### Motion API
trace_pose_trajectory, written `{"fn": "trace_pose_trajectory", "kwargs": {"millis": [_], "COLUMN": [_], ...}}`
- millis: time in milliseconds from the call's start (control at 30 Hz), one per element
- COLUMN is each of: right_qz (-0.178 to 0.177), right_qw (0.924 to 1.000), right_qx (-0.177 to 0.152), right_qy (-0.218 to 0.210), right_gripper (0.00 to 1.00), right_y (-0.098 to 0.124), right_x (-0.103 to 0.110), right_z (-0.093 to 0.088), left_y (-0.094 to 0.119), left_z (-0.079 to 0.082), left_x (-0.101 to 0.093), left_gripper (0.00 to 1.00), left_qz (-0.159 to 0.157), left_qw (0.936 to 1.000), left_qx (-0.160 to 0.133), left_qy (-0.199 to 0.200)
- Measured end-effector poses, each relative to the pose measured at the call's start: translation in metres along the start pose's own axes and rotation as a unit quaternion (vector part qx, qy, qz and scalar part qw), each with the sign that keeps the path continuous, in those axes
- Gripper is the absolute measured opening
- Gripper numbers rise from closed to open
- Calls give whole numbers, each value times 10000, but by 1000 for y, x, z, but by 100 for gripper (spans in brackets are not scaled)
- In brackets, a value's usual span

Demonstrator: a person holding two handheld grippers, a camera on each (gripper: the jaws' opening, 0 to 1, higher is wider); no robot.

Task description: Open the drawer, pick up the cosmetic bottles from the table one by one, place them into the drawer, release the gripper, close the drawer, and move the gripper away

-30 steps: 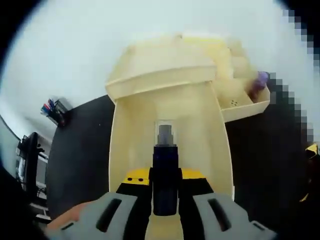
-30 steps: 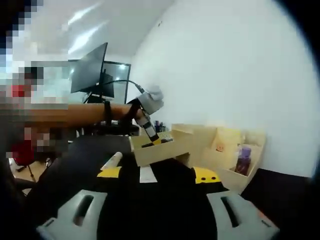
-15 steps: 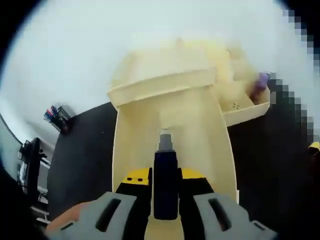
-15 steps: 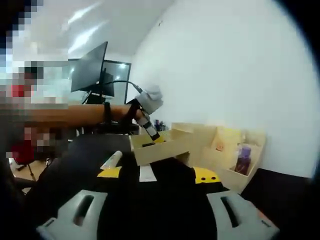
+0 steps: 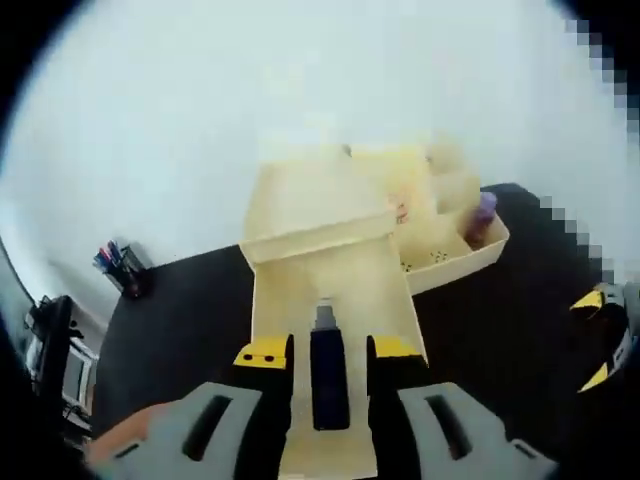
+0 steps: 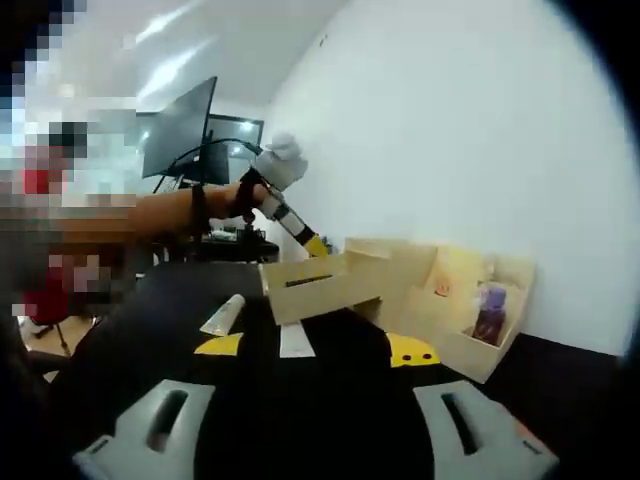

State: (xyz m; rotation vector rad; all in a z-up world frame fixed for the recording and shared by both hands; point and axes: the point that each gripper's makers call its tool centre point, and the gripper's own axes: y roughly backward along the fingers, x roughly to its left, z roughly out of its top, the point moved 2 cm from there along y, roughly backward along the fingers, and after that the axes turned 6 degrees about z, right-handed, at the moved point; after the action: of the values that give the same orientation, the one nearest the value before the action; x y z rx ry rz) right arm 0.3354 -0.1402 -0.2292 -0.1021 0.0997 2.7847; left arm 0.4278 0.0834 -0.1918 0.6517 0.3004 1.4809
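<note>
The cream wooden drawer (image 5: 385,290) stands pulled out from its cabinet. A dark cosmetic bottle (image 5: 329,372) with a grey cap lies on the drawer floor, pointing toward the cabinet. My left gripper (image 5: 330,350) hovers above it, open, with its yellow-tipped jaws apart on either side of the bottle and a gap to it. In the right gripper view the left gripper (image 6: 300,230) is raised over the drawer (image 6: 310,290), held by a person's hand. My right gripper (image 6: 315,415) is low over the black table, open, with nothing between its jaws. A white tube (image 6: 222,315) lies on the table.
A cream organizer (image 6: 440,300) beside the drawer holds a purple bottle (image 6: 488,312). Yellow stickers (image 6: 412,352) and a white card (image 6: 296,342) lie on the table. A pen holder (image 5: 120,268) stands far left. A monitor (image 6: 180,130) is behind.
My left gripper has let go of the dark bottle, which now lies in the drawer, and has lifted up and back. The right gripper has not moved.
</note>
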Motion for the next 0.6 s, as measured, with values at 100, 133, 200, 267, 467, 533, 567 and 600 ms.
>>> {"fn": "trace_pose_trajectory", "kwargs": {"millis": [100,133,200,267,467,533,567,600], "right_qz": [-19,-21,-43,-43,-90,-134,-140,-163], "right_qw": [10000,9999,9997,9996,9989,9985,9982,9978], "right_qx": [90,138,226,281,451,525,573,634], "right_qy": [16,17,35,46,35,68,89,92], "right_gripper": [49,49,49,49,58,61,61,62], "right_y": [-2,-3,-3,-4,-10,-11,-12,-12], "right_x": [-2,-2,-5,-4,-7,-7,-7,-9], "right_z": [-4,-7,-10,-15,-31,-37,-40,-43], "left_y": [14,18,26,34,45,55,59,64], "left_z": [3,4,2,2,3,4,-1,-5], "left_x": [3,5,8,5,11,10,8,6], "left_gripper": [34,34,37,42,77,85,90,96], "left_qz": [-119,-134,-191,-427,-1138,-1518,-1810,-2099], "left_qw": [9997,9994,9989,9965,9840,9718,9695,9637], "left_qx": [-227,-308,-410,-603,-1047,-1442,-1359,-1378], "left_qy": [-37,-53,-134,-382,-885,-1087,-938,-903]}}
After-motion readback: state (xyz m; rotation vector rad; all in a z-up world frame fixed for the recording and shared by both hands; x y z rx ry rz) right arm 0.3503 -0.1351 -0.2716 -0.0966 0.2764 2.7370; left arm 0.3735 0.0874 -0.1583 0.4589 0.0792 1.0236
